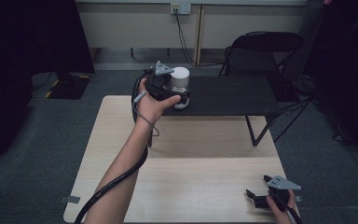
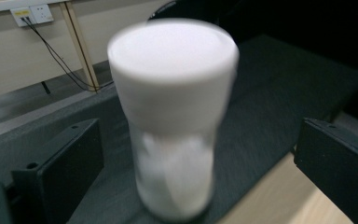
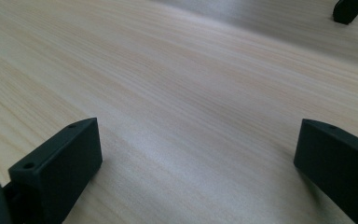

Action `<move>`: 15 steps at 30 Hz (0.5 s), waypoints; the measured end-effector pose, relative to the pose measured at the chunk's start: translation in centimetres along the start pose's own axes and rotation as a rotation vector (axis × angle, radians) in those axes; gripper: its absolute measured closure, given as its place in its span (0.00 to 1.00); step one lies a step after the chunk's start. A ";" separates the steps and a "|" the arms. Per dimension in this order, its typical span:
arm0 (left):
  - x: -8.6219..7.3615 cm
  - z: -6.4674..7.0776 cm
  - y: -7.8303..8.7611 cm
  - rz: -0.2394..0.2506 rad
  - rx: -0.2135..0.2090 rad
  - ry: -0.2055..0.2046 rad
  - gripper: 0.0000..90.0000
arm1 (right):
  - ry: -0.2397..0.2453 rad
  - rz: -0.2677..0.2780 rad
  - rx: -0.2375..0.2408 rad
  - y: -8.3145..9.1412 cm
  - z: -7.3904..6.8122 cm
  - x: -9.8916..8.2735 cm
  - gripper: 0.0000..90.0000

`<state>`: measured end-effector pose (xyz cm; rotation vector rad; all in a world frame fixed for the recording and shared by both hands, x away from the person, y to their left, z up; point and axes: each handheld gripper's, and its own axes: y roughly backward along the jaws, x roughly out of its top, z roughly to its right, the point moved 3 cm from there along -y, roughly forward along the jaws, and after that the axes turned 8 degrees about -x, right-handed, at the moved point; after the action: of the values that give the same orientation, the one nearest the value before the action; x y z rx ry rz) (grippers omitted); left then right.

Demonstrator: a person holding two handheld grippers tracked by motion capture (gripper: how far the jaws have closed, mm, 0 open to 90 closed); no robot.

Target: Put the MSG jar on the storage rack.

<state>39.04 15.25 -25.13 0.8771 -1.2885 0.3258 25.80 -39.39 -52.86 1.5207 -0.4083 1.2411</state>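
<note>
In the high view a light wooden table point(image 1: 191, 186) carries a low black bench point(image 1: 228, 95) along its far edge, and a white-lidded jar point(image 1: 180, 86) stands upright on the bench near its left end. The left gripper point(image 1: 179, 95), held in the person's left hand point(image 1: 151, 103) with the forearm reaching up from the bottom of the view, sits at the jar, its jaws either side of it. The right gripper point(image 1: 256, 197) rests low over the table's near right corner in the right hand point(image 1: 279, 212), well apart from the jar. A black folding chair point(image 1: 261, 51) stands on the grey floor beyond the bench. In the left gripper view the jar point(image 2: 173, 121), blurred, stands on the bench point(image 2: 270, 88) close to its near edge, between the two black jaws, which are wide apart with a clear gap to the jar on each side; a wall socket point(image 2: 32, 15) shows at top left. In the right gripper view the jaws are spread wide over bare wooden table point(image 3: 191, 93), and a black bench foot point(image 3: 347, 9) shows at the top right corner.
</note>
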 end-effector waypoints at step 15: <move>-12.2 1.2 8.5 -0.022 -0.040 -0.068 0.00 | 0.002 0.002 -0.001 0.0 0.0 -0.1 0.01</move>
<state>29.11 22.96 -33.17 0.8737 -1.3436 0.2538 25.74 -39.42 -52.89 1.5191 -0.4088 1.2434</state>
